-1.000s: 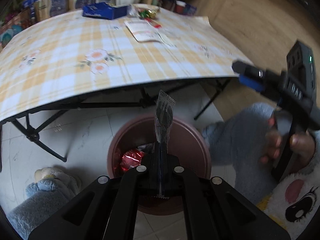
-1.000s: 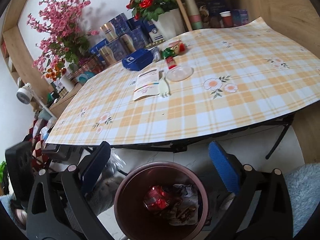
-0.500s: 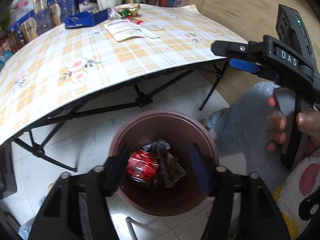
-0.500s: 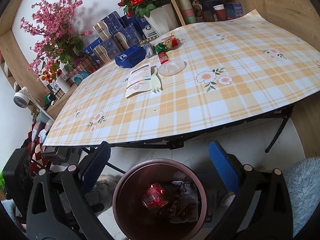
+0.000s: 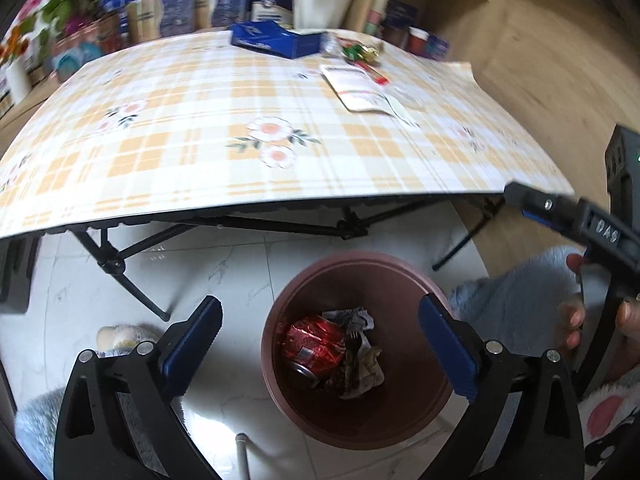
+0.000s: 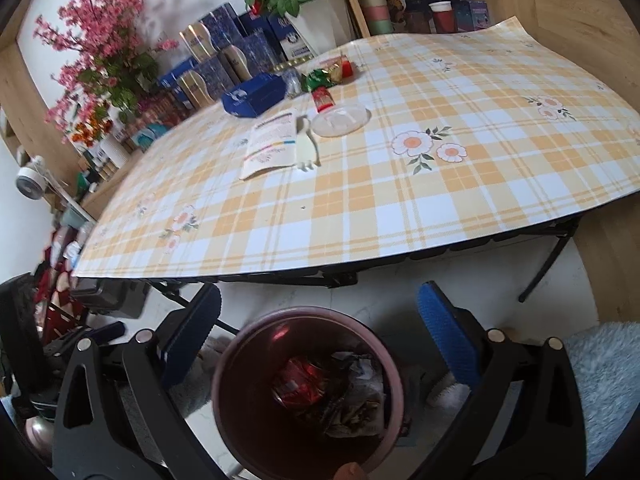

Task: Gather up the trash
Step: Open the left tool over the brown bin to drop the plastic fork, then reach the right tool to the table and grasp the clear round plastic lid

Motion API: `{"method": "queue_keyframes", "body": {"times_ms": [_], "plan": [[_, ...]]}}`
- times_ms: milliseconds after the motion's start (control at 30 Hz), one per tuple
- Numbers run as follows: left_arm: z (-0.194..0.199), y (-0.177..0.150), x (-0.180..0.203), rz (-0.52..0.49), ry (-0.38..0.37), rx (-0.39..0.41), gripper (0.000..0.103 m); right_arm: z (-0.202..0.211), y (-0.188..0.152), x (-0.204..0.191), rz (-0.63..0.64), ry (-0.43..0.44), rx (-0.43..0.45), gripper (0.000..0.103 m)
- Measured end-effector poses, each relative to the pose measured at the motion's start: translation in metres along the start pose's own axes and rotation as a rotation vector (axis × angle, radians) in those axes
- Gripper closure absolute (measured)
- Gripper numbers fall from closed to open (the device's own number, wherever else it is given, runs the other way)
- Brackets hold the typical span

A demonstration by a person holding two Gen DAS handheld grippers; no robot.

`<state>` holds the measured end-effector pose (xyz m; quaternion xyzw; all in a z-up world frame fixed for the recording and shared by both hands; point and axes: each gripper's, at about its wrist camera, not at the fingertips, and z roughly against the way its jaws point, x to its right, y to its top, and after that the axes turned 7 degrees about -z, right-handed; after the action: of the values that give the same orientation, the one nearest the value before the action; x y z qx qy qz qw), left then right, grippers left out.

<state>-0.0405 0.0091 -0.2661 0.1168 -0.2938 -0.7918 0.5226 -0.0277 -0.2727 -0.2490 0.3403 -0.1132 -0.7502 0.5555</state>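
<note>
Above the brown bin [image 5: 360, 420], the left gripper [image 5: 320, 344] is opening its fingers, nothing between them. The right gripper [image 6: 320, 344] has its fingers apart, empty. Trash [image 5: 332, 352] lies inside the bin; at 12 o'clock, wrappers [image 6: 328, 74] lie on the bench [image 6: 360, 200].

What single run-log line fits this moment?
left gripper: opening, empty | right gripper: open, empty | bin: can, wrappers inside | table: trash left

Legible markings: one item

"DAS", white letters on the black body of the right claw [image 5: 516, 196], seen at the right edge of the left wrist view, beyond the left claw [image 5: 320, 320]. Print on the bench's leaflet [image 6: 272, 144] and blue boxes [image 6: 256, 96]: too blurred to read.
</note>
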Motion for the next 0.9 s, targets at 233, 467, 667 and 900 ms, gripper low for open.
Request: {"method": "queue_keyframes", "body": {"times_ms": [233,467,667,900], "plan": [[0.009,0.003,-0.017,0.08,0.021,0.042,0.007,0.0,0.028,0.003,0.119,-0.006,0.067,0.006],[0.017,0.009,-0.039,0.182,0.061,0.093,0.007,-0.038,0.082,0.007,0.23,-0.099,-0.015,0.006],[0.018,0.017,-0.05,0.225,0.074,0.125,0.007,-0.084,0.127,0.005,0.255,-0.16,-0.066,0.006],[0.011,0.026,-0.055,0.228,0.075,0.13,0.007,-0.13,0.157,-0.01,0.24,-0.144,-0.131,0.006]]}}
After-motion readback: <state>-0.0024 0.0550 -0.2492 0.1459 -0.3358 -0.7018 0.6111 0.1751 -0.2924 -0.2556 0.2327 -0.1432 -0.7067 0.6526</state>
